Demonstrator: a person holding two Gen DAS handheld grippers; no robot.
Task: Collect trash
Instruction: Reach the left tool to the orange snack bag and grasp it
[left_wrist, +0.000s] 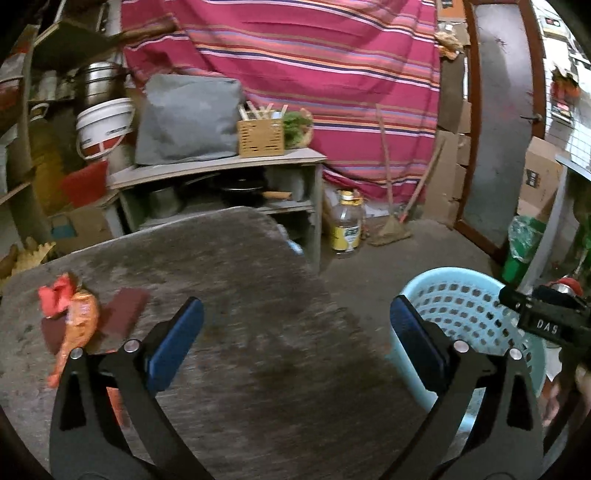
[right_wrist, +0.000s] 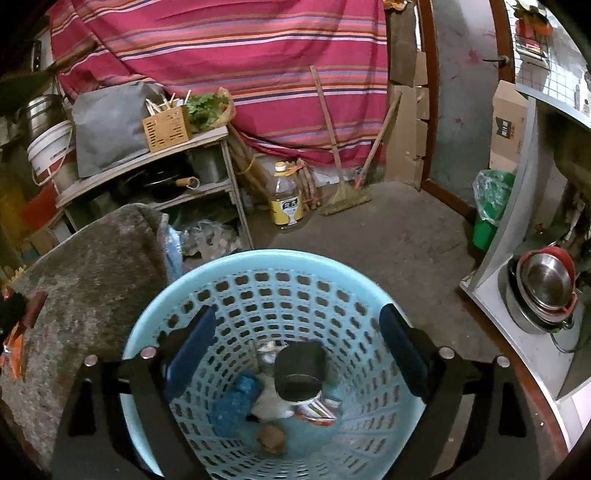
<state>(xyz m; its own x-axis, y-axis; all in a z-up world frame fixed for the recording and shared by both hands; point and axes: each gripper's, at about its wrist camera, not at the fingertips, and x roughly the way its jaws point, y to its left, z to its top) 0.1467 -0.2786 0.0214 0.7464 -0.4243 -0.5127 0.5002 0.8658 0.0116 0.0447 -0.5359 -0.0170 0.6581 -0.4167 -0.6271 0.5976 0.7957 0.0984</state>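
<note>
My left tongs (left_wrist: 295, 343): spread, over the table (left_wrist: 258, 295).
My right tongs (right_wrist: 295, 354): spread, above the basket (right_wrist: 258, 266).
Wrapper (left_wrist: 79, 321): far left on the table.

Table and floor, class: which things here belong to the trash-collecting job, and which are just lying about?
Job:
orange wrapper
red wrapper
blue basket
dark can in the basket

Lying about:
oil bottle
broom
steel bowls
white bucket
</note>
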